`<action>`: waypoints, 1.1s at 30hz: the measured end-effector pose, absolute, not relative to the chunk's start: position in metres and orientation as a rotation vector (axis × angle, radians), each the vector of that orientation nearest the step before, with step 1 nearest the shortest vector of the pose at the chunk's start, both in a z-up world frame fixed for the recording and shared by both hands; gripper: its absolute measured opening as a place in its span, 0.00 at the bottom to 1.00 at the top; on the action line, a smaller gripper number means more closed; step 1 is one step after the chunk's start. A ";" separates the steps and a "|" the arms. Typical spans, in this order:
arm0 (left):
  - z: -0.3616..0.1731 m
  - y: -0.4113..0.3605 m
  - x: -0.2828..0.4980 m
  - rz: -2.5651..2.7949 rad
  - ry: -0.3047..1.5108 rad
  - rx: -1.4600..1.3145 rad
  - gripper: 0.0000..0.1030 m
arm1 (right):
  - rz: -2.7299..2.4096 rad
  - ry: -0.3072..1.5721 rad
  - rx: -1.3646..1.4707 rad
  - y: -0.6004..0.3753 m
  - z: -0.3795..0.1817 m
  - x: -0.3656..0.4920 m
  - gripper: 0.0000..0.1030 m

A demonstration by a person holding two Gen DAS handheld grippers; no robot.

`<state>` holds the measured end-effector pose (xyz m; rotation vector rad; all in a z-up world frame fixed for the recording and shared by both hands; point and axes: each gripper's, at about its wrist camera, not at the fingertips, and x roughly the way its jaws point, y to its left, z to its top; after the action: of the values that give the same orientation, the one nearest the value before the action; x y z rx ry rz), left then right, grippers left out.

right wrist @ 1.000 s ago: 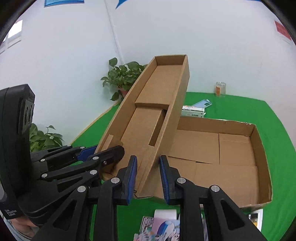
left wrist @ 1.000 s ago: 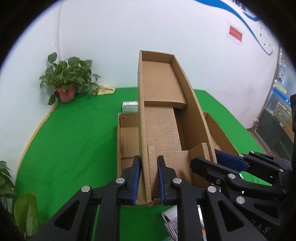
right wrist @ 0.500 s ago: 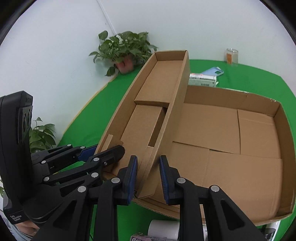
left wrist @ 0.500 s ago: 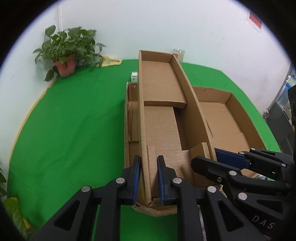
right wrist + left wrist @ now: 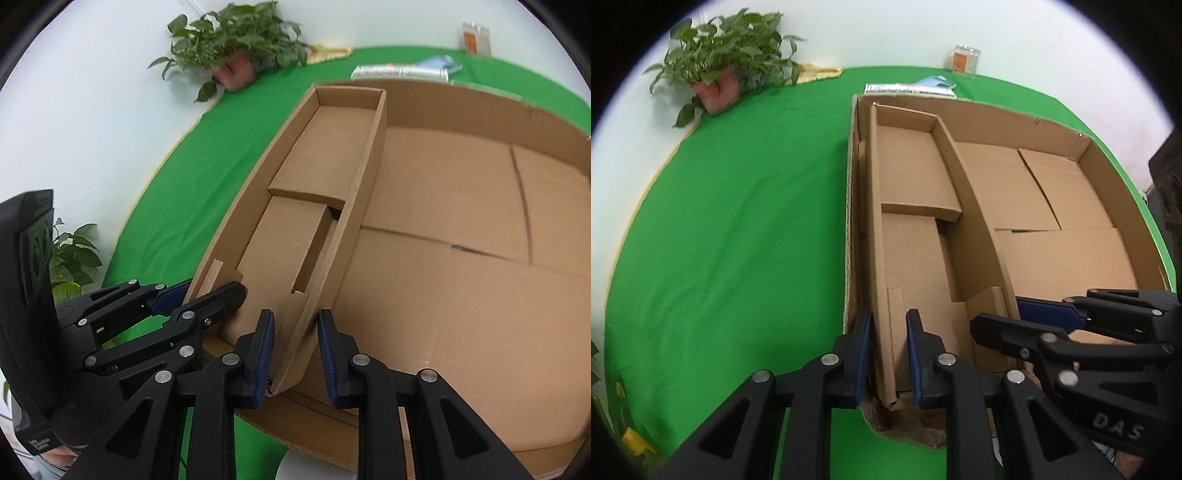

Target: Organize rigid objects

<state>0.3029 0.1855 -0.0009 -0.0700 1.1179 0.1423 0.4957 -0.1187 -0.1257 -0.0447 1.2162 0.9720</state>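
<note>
**Narrow tray sits in the big box, both claws on its near end**

Nearest to me, my left gripper (image 5: 886, 354) straddles the left wall of the narrow cardboard tray (image 5: 916, 221) at its near end; its jaws are easing apart a little, the wall still between the blue pads. My right gripper (image 5: 295, 354) is clamped on the tray's right wall (image 5: 354, 206), pads pressed to the card. Each claw shows in the other's camera, close alongside. The tray lies inside the large open cardboard box (image 5: 1071, 199), tight along its left side; the rest of the box floor is bare card. The box rests on a green cloth (image 5: 738, 221). Beyond its far rim lie a flat white packet (image 5: 905, 88) and something blue (image 5: 934, 81), then a small glass jar (image 5: 964, 59) by the wall. A potted plant (image 5: 720, 70) stands in the far left corner.
</note>
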 end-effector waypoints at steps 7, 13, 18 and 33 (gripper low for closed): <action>0.006 0.184 0.299 0.113 1.127 -0.075 0.20 | 0.986 1.301 -0.003 -0.111 -0.149 0.514 0.22; 0.026 0.190 0.274 0.123 1.051 -0.110 0.20 | 1.042 1.352 0.067 -0.118 -0.158 0.514 0.26; 0.039 0.193 0.248 0.133 0.963 -0.126 0.20 | 1.040 1.292 0.006 -0.113 -0.157 0.503 0.22; 0.074 0.133 0.166 0.142 0.666 -0.068 0.81 | 0.762 0.805 -0.015 -0.285 -0.056 0.411 0.85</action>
<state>0.1656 0.1331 0.0744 -0.0678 0.6656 0.1424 0.4110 -0.2851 -0.0564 -0.0153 0.8055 0.7616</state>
